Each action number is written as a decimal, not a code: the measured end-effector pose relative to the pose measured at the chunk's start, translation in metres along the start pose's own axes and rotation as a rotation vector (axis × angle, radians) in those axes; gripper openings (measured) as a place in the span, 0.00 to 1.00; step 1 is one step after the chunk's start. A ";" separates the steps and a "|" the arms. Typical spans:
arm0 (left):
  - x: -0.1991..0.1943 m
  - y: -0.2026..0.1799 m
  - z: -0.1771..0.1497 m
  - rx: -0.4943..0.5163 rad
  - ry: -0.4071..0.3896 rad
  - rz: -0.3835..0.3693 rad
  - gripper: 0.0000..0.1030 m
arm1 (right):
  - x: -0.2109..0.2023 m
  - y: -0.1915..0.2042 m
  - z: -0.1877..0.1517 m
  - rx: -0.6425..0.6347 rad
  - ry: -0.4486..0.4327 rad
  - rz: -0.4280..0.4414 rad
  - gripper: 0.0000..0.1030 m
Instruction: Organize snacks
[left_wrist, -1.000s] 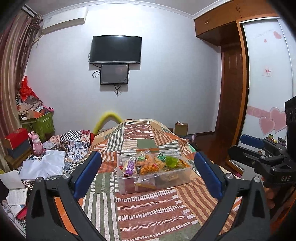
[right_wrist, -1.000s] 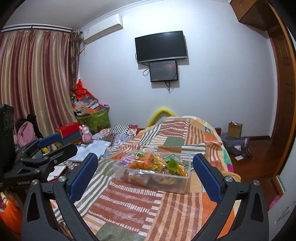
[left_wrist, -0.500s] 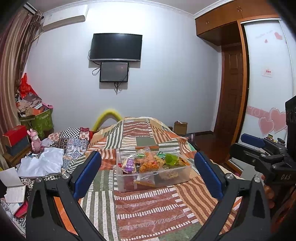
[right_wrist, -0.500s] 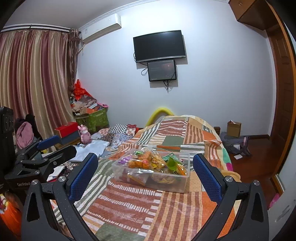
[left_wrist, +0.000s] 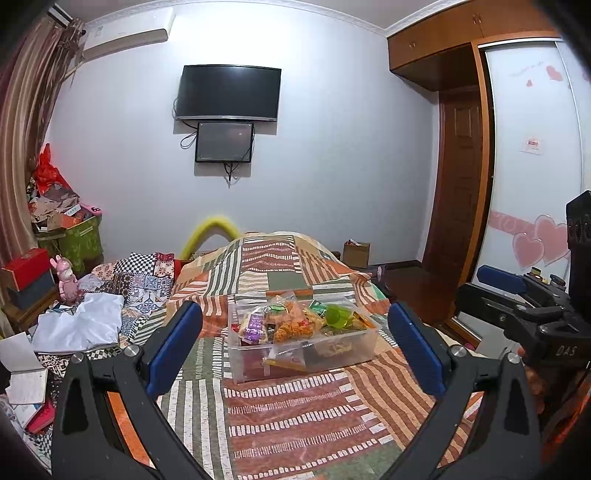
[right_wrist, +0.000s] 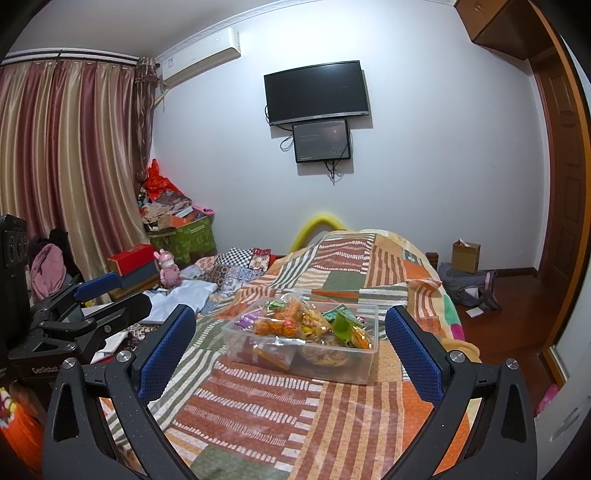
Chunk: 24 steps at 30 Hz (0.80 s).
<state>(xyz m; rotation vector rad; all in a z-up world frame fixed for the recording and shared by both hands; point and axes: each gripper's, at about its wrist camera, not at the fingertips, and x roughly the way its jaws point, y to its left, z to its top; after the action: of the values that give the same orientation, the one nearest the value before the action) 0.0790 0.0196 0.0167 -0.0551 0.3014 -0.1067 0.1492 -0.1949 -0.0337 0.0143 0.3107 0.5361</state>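
A clear plastic bin (left_wrist: 332, 350) (right_wrist: 332, 365) heaped with several snack packets stands on the patchwork bedspread (left_wrist: 295, 417) (right_wrist: 288, 413). Orange crisps (left_wrist: 291, 326) (right_wrist: 273, 326), a purple packet (left_wrist: 255, 328) and a green cup-like pack (left_wrist: 338, 317) (right_wrist: 341, 326) show on top. My left gripper (left_wrist: 295, 347) is open, its blue pads wide apart, short of the bin. My right gripper (right_wrist: 291, 347) is open too, also short of the bin. Each gripper shows at the edge of the other's view, the right gripper (left_wrist: 524, 306) at the right and the left gripper (right_wrist: 85, 314) at the left.
White cloth (left_wrist: 81, 321), patterned fabric (left_wrist: 147, 273) and a pink toy (left_wrist: 66, 277) lie left of the bed, by red and green boxes (right_wrist: 184, 236). A cardboard box (right_wrist: 465, 256) and bag (right_wrist: 469, 288) sit on the wooden floor at right. Wardrobe doors (left_wrist: 528, 166) stand right.
Both views have tilted slightly, so the bin sits a little lower in frame. Nothing was gripped or let go; both grippers stay open.
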 end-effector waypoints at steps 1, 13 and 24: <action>0.000 0.000 0.000 0.000 0.000 -0.001 0.99 | -0.001 0.000 0.000 0.001 -0.001 0.000 0.99; 0.000 -0.002 0.000 -0.001 -0.002 -0.007 0.99 | -0.003 0.000 0.001 0.001 -0.005 -0.003 0.99; -0.001 -0.001 0.000 -0.002 -0.002 -0.008 0.99 | -0.003 0.000 0.002 0.001 -0.006 -0.004 0.99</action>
<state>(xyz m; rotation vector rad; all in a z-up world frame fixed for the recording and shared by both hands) 0.0781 0.0186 0.0171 -0.0585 0.2991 -0.1147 0.1473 -0.1967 -0.0305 0.0163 0.3051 0.5313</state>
